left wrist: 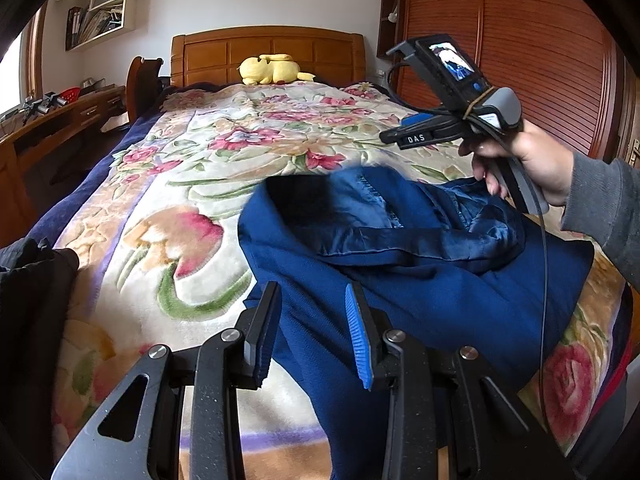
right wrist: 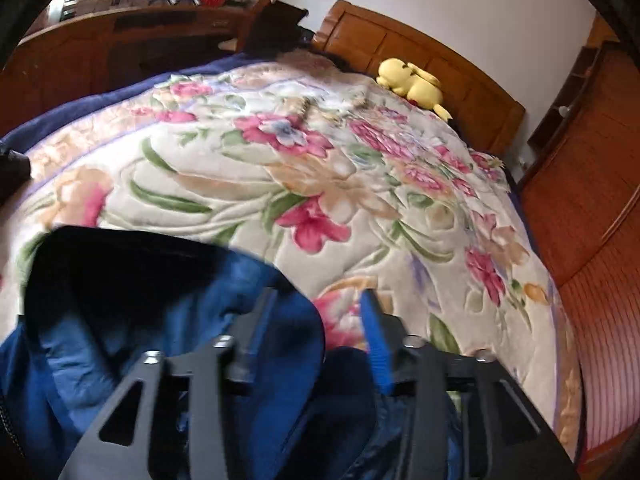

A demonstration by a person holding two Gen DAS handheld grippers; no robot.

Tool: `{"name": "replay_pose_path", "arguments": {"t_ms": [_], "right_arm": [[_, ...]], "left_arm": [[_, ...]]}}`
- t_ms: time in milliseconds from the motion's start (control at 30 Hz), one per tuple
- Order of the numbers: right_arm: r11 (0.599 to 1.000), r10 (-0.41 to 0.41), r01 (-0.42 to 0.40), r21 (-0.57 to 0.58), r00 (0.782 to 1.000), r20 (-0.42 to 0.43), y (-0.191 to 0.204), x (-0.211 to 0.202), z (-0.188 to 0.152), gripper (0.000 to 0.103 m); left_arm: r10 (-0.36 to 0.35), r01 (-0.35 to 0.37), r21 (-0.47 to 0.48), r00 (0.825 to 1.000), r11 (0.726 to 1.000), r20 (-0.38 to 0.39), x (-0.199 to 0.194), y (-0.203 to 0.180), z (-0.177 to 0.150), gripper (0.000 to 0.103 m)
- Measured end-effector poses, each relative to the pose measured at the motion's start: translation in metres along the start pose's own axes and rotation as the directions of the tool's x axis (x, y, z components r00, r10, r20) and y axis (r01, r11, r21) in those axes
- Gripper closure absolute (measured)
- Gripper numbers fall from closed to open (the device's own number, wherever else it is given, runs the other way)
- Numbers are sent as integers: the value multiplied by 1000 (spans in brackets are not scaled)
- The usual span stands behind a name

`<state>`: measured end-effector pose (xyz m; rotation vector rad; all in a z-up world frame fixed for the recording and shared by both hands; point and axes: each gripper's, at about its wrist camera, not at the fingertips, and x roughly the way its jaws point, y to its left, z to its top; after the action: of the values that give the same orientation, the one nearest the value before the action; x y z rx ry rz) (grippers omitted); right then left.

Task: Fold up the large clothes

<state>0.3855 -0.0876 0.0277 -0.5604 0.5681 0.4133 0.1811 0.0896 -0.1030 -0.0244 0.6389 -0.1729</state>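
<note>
A bedroom, with a wooden-framed bed under a floral blanket [left wrist: 168, 184] as the working surface. On its near end lies the blue jacket [left wrist: 420, 272], partly bundled, collar and shiny lining turned up. In the left wrist view its lower edge runs between and beneath the fingers of the left gripper [left wrist: 312, 332]; the jaws stand part-way apart and whether the pads actually pinch the cloth cannot be told. The right gripper [right wrist: 320, 332] is held in a person's hand [left wrist: 520, 160] above the jacket's far side, and in its own view the fingers are apart with nothing pressed between them; blue cloth lies under the left finger, bare blanket past the tips.

The jacket looks soft, limp and fairly bulky, its lining probably slippery (satin-like sheen), so it should sag and slide when lifted. Better holds would be the firmer seams: shoulder, collar edge or hem corner. Beyond the fingertips, a yellow plush toy [left wrist: 270, 69] rests against the headboard [left wrist: 264, 48].
</note>
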Motion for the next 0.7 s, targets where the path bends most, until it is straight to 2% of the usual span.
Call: {"name": "replay_pose_path", "arguments": {"t_ms": [133, 233, 400, 567, 633, 700], "right_arm": [[994, 109, -110, -25, 994, -9, 9, -20, -23, 47], [973, 220, -222, -63, 975, -38, 22, -47, -51, 47], [931, 344, -351, -98, 936, -79, 49, -71, -92, 48], [917, 350, -369, -150, 926, -138, 65, -65, -108, 48], [931, 315, -338, -139, 934, -167, 62, -57, -113, 48], [930, 323, -347, -118, 928, -184, 56, -55, -116, 48]], "left_arm": [[0, 0, -1, 1000, 1000, 3, -1, 1, 0, 69], [-1, 1, -5, 1000, 1000, 8, -2, 1, 0, 69], [3, -3, -6, 1000, 1000, 3, -3, 1, -1, 69], [3, -3, -8, 1000, 1000, 4, -4, 0, 0, 69], [1, -1, -4, 1000, 1000, -1, -4, -1, -1, 69], [1, -1, -1, 1000, 1000, -4, -4, -1, -1, 69]]}}
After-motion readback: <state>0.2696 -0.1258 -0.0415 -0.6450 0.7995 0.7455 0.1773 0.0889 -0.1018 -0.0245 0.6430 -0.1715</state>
